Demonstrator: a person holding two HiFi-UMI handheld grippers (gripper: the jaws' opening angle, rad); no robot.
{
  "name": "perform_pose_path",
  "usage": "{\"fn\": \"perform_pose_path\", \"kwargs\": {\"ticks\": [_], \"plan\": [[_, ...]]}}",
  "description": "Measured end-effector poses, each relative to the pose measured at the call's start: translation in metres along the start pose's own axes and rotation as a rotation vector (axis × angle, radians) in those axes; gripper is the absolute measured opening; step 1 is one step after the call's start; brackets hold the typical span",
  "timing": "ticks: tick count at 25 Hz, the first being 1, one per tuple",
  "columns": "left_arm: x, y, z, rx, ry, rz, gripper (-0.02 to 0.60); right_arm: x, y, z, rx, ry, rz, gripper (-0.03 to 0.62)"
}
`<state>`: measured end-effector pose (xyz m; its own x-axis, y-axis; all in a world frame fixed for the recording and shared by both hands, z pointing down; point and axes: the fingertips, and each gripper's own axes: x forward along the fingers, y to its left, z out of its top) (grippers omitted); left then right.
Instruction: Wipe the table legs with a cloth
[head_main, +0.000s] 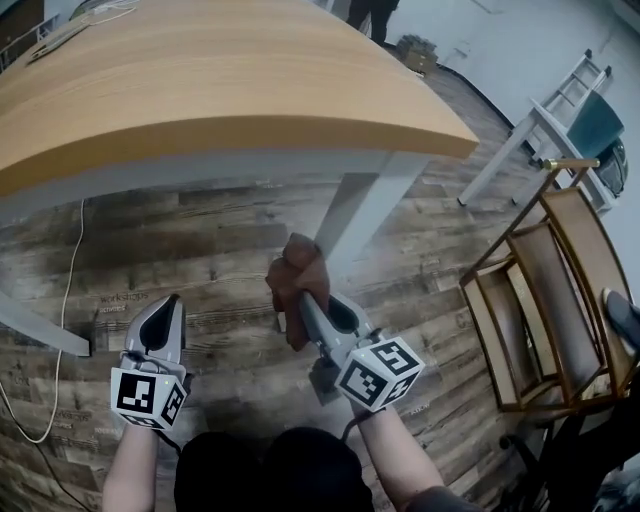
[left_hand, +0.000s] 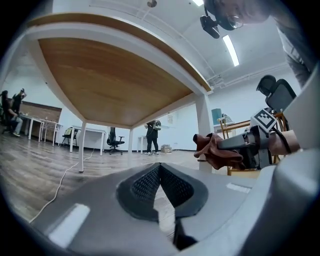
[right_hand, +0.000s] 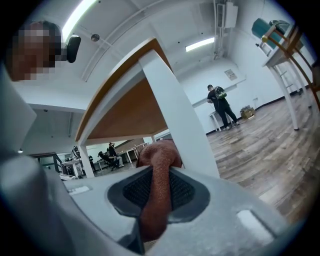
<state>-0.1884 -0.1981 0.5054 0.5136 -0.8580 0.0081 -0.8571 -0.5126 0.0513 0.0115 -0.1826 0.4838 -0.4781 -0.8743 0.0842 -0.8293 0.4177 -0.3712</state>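
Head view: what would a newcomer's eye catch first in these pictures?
The brown cloth, clamped in the right gripper, is held up to the white table leg under the wooden tabletop. The left gripper hangs shut and empty, low at the left.

Ref = table leg (head_main: 365, 205). Tabletop (head_main: 200, 80) sits on it and runs left and away. Cloth (head_main: 297, 275) is just left of the leg's lower part, on the near side; contact unclear. Right gripper (head_main: 305, 297) is nearer than the leg, jaws clamped on the cloth. Left gripper (head_main: 172, 305) is well left of the leg, jaws together on nothing. Cable (head_main: 66, 290) lies on the floor, far left. Chair (head_main: 545, 290) is right of the leg, well apart. Ladder (head_main: 585, 78) is further right, behind.
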Motion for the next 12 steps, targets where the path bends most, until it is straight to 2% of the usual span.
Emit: {"fn": "perform_pose_path", "kwargs": {"ticks": [5, 9, 12], "plan": [[0.011, 0.014, -0.046, -0.01, -0.015, 0.005, 0.019, 0.012, -0.029, -0.055, -0.014, 0.052, -0.036, 0.063], [0.02, 0.017, -0.082, -0.052, -0.007, 0.031, 0.019, 0.019, -0.054, -0.095, 0.014, 0.09, -0.071, 0.063], [0.022, 0.017, -0.108, -0.051, 0.008, 0.027, 0.019, 0.021, -0.064, -0.125, 0.01, 0.129, -0.097, 0.063]]}}
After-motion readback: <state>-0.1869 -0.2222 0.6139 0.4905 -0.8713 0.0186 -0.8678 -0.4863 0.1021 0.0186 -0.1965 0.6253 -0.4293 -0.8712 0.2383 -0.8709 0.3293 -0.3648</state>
